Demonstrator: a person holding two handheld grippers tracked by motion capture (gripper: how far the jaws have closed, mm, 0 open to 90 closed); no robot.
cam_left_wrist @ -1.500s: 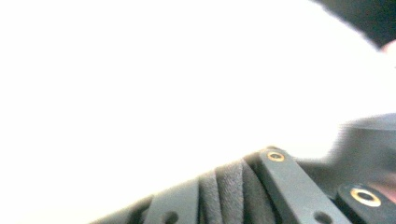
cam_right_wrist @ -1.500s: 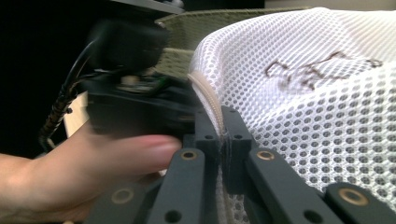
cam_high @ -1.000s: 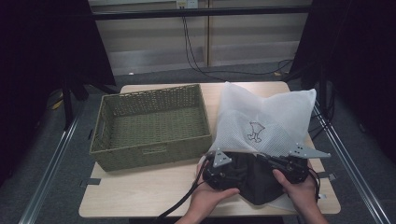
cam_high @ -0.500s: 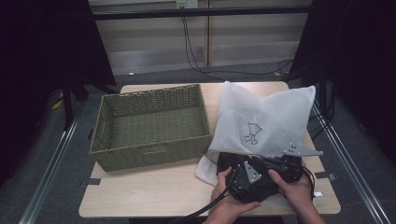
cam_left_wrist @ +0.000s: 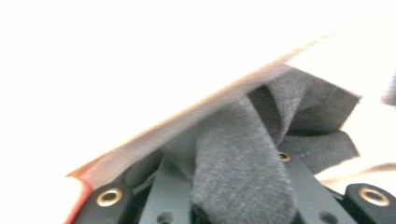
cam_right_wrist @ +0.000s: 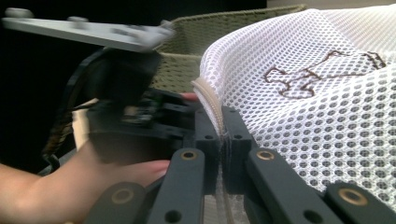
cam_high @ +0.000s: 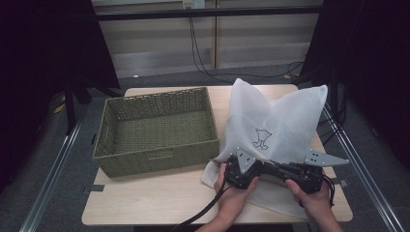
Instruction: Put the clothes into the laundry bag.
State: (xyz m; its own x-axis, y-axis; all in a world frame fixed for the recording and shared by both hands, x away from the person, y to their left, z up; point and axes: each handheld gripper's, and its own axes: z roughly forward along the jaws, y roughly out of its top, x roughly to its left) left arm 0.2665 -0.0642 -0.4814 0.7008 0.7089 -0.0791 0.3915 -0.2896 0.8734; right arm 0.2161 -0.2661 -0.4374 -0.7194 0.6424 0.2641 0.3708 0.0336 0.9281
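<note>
A white mesh bag (cam_high: 275,121) with a small brown drawing lies on the right half of the table. At its near edge my two grippers meet. My right gripper (cam_high: 285,170) is shut on the bag's seamed opening edge (cam_right_wrist: 212,109), the jaws pressed together on it (cam_right_wrist: 222,140). My left gripper (cam_high: 263,168) faces it from the left, close by (cam_right_wrist: 173,112). Its jaws have just been closing, and a dark grey cloth (cam_left_wrist: 280,116) is pinched between them (cam_left_wrist: 243,205) under the lifted bag edge.
A green wicker basket (cam_high: 154,130) stands on the left half of the table (cam_high: 159,198), touching the bag's left corner. Cables trail from both grippers over the near table edge. Metal rails run along both sides of the table.
My left hand has shifted right, up against the right gripper at the bag's near edge. The bag's near left corner now lies spread on the table. The right hand has stayed put.
</note>
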